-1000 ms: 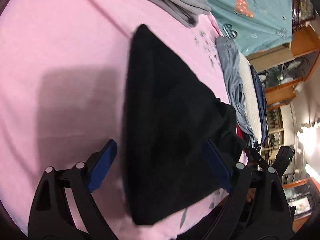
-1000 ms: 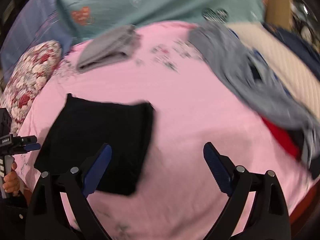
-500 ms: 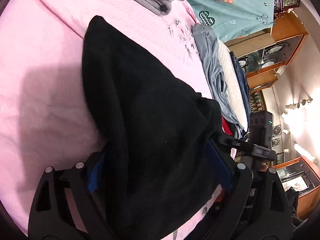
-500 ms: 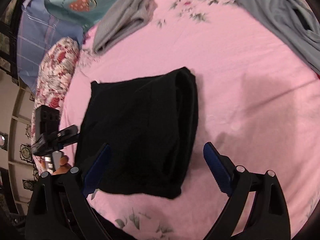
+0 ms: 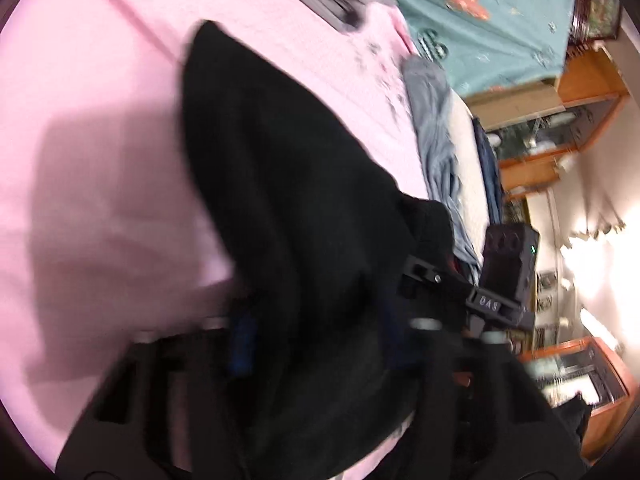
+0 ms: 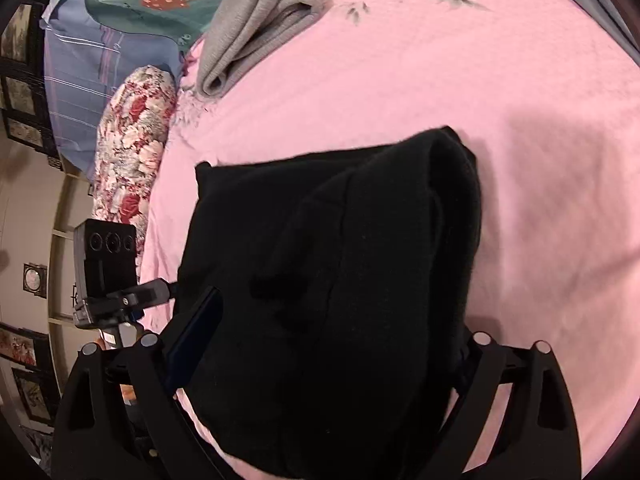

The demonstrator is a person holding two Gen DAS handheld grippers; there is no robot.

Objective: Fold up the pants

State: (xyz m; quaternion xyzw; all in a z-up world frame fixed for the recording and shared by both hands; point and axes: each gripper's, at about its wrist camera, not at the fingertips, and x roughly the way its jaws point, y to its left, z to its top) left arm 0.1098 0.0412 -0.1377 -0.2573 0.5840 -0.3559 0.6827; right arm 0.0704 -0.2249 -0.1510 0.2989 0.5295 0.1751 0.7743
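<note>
The black pants lie folded into a thick rectangle on the pink bed sheet. My right gripper straddles their near end with fingers spread; the left blue pad shows beside the cloth, the right pad is hidden. In the left wrist view the pants fill the centre and my left gripper is blurred, its fingers close in around the cloth. The right gripper's body shows at the pants' far side.
Folded grey clothes lie at the far side of the bed. A floral pillow and blue-teal bedding sit at the left. A pile of grey and blue garments lies along the other side. Wooden cabinets stand beyond.
Both grippers have moved down onto the pants from opposite ends. The left gripper's fingers have come closer together around the cloth, and its view is now motion-blurred.
</note>
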